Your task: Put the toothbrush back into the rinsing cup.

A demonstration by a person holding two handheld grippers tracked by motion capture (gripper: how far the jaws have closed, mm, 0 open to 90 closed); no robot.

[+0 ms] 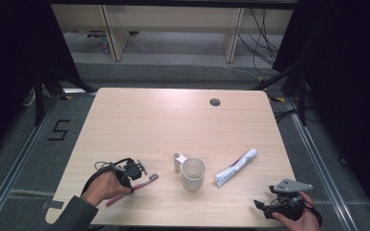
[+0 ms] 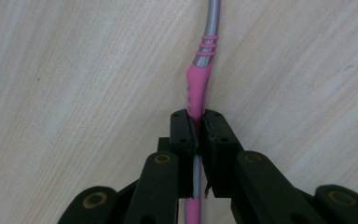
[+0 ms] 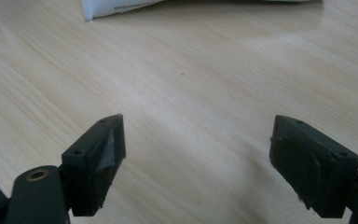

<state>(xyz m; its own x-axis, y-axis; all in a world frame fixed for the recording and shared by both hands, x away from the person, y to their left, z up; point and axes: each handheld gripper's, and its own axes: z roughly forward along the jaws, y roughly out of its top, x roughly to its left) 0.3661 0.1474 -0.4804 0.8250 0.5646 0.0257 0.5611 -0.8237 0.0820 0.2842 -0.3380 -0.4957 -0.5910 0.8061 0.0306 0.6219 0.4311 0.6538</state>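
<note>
The left tool pinched the pink toothbrush by its handle, which lay on the table toward 7 o'clock. At the middle stood a white cup; a toothpaste tube lay at its 3 o'clock. The right tool rested near 5 o'clock, jaws spread wide and holding nothing.

The table was pale matt wood grain, the toothbrush smooth pink and grey plastic, the cup matt.
</note>
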